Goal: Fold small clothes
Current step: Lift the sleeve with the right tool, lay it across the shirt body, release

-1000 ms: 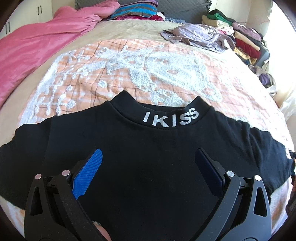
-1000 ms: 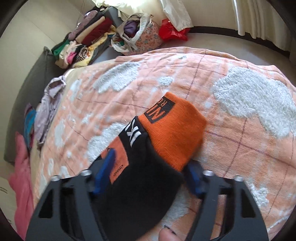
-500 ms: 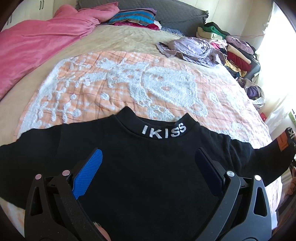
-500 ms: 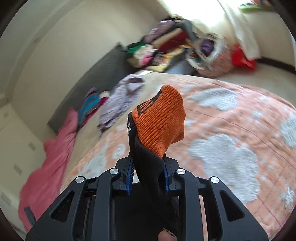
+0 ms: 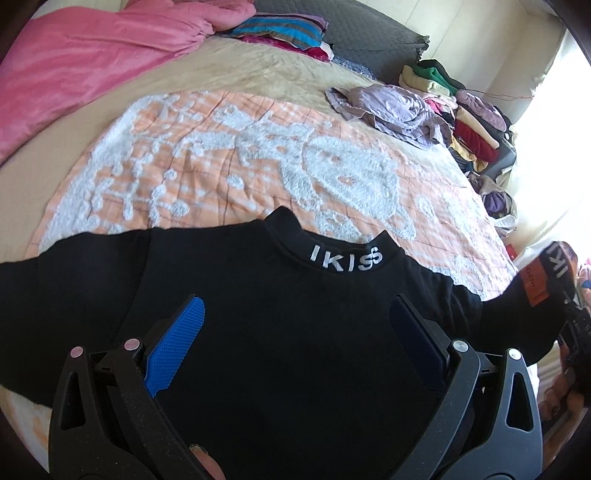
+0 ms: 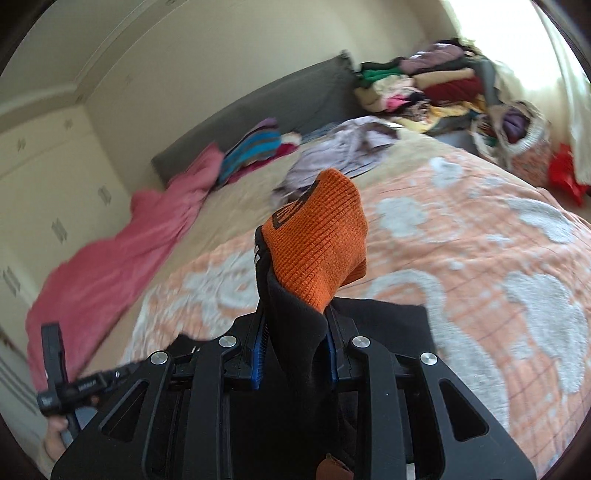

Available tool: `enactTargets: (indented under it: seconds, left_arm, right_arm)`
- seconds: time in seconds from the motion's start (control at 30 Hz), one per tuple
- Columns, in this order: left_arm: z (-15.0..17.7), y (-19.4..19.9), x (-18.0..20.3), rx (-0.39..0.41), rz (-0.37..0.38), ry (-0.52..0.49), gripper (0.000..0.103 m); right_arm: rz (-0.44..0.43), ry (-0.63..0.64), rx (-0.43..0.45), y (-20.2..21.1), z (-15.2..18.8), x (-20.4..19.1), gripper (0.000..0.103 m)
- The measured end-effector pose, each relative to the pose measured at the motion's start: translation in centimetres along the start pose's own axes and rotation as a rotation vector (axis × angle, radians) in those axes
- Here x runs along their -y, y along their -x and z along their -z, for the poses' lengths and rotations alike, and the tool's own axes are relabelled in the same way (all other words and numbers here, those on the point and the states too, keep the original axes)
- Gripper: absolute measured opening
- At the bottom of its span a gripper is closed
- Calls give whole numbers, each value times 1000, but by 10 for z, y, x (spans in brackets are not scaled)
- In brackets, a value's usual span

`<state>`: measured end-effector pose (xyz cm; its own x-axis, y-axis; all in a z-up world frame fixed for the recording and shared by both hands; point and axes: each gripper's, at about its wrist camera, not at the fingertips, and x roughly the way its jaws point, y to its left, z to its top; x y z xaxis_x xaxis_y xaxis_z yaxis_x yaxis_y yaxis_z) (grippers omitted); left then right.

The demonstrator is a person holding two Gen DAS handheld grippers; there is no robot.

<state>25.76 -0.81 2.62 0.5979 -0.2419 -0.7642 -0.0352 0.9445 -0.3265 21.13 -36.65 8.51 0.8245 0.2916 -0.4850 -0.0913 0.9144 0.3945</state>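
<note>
A black sweater (image 5: 258,266) with white "IKISS" lettering (image 5: 345,260) on its collar lies flat on the orange-and-white bedspread (image 5: 258,158). My left gripper (image 5: 295,306) hovers open above the sweater's chest, nothing between its blue pads. My right gripper (image 6: 295,325) is shut on the sweater's right sleeve just behind the orange ribbed cuff (image 6: 317,243), which sticks up past the fingertips. In the left wrist view that sleeve (image 5: 517,314) is lifted off the bed at the far right, with the right gripper (image 5: 572,325) half cut off by the frame edge.
A pink blanket (image 5: 92,62) covers the bed's far left. Folded striped clothes (image 5: 280,33) and a crumpled lilac garment (image 5: 391,107) lie near the grey headboard. A pile of clothes (image 5: 469,122) and a basket (image 6: 524,136) stand beside the bed at the right.
My right gripper closed on the sleeve behind the orange cuff, lifted it off the bedspread and rolled upright. The left gripper stayed open and drifted slightly over the sweater.
</note>
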Motion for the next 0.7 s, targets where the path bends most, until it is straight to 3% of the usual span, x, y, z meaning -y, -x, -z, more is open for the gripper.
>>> enactTargets:
  seconds: [0.4, 0.53, 0.7]
  left_arm:
    - [3, 5, -28, -36, 140, 96, 94]
    - [6, 3, -32, -48, 155, 102, 90]
    - [13, -4, -34, -73, 175, 121, 88]
  right_arm:
    - [-26, 205, -141, -55, 51, -83, 26]
    - [-47, 237, -187, -69, 66, -94, 37]
    - [-158, 249, -241, -71, 77, -105, 51]
